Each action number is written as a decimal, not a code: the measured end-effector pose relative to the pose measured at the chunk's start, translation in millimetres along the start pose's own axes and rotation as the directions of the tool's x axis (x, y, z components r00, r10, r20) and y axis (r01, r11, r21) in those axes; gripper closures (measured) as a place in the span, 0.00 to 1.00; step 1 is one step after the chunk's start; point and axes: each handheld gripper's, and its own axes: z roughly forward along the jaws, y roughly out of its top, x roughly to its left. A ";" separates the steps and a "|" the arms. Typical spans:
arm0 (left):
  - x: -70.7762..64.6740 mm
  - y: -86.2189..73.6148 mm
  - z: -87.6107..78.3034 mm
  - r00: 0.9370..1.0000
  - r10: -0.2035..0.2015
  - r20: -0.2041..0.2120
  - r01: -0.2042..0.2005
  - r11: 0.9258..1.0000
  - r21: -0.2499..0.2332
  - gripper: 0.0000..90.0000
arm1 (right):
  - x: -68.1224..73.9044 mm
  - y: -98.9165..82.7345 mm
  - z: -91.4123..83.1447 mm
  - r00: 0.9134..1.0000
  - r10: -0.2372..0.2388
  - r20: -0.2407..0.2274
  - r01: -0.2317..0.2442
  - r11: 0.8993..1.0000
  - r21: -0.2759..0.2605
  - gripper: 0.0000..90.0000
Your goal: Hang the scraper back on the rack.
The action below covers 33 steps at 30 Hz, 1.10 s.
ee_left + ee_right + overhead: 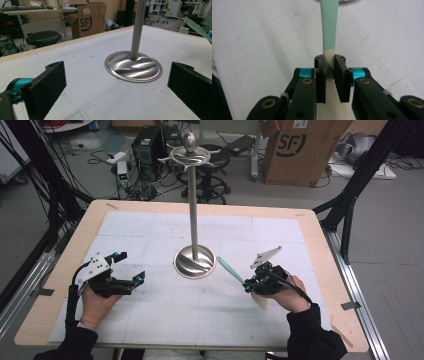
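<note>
The right gripper (pixel 329 77) squeezes a thin green-and-cream stick (pixel 329 30); it looks light and smooth. The left gripper (pixel 115 85) is wide apart, empty.

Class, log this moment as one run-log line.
left hand-held gripper: open, empty | right hand-held gripper: shut on spatula | steel stand: upright mid-table

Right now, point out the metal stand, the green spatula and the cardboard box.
metal stand (pixel 194 262), high view, on its round base.
green spatula (pixel 329 27), right gripper view, on its green handle.
cardboard box (pixel 305 150), high view, on its front face.
</note>
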 end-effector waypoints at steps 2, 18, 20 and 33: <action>-0.1 0.0 0.0 1.000 0.000 0.000 0.000 1.000 0.001 0.03 | -1.7 -0.4 -2.8 1.000 0.002 0.009 -0.002 0.999 -0.032 0.90; -0.1 -0.3 0.3 1.000 0.000 -0.003 0.000 1.000 0.003 0.03 | -9.8 -4.3 -22.4 0.998 0.005 -0.063 -0.029 0.922 -0.387 0.89; -0.1 0.0 -0.1 1.000 0.001 -0.003 -0.001 1.000 0.006 0.03 | -13.3 -3.9 -22.9 0.997 -0.004 -0.072 -0.026 0.908 -0.419 0.89; -0.8 0.2 -0.5 1.000 0.004 -0.006 -0.004 1.000 0.007 0.03 | -16.6 14.8 -37.7 0.997 -0.021 -0.075 -0.030 0.783 -0.622 0.90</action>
